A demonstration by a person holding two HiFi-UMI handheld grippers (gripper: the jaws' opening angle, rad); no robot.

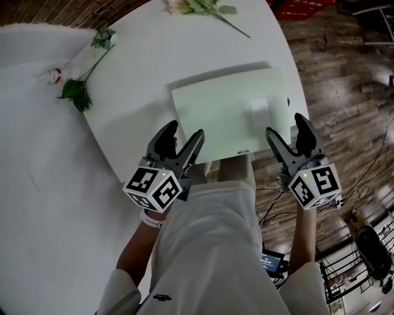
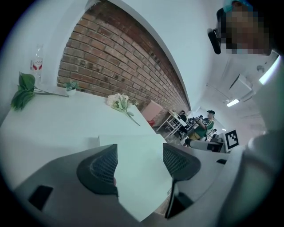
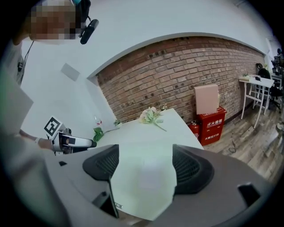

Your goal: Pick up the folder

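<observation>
A pale green folder [image 1: 228, 111] lies flat on the white table [image 1: 141, 55], its near edge reaching past the table's corner toward me. A small white patch [image 1: 260, 112] sits on its right half. My left gripper [image 1: 184, 132] hovers at the folder's near left corner, jaws open. My right gripper [image 1: 286, 126] is at the near right corner, jaws open too. In the left gripper view the folder [image 2: 137, 186] shows between the spread pads [image 2: 100, 168], and likewise the folder [image 3: 142, 186] in the right gripper view. No pad presses on it.
A green leafy sprig [image 1: 77, 92] and a small bottle [image 1: 55, 75] lie at the table's far left, white flowers [image 1: 197, 6] at its far edge. Wooden floor with cables [image 1: 345, 92] is on the right. A red box [image 3: 213, 124] stands by the brick wall.
</observation>
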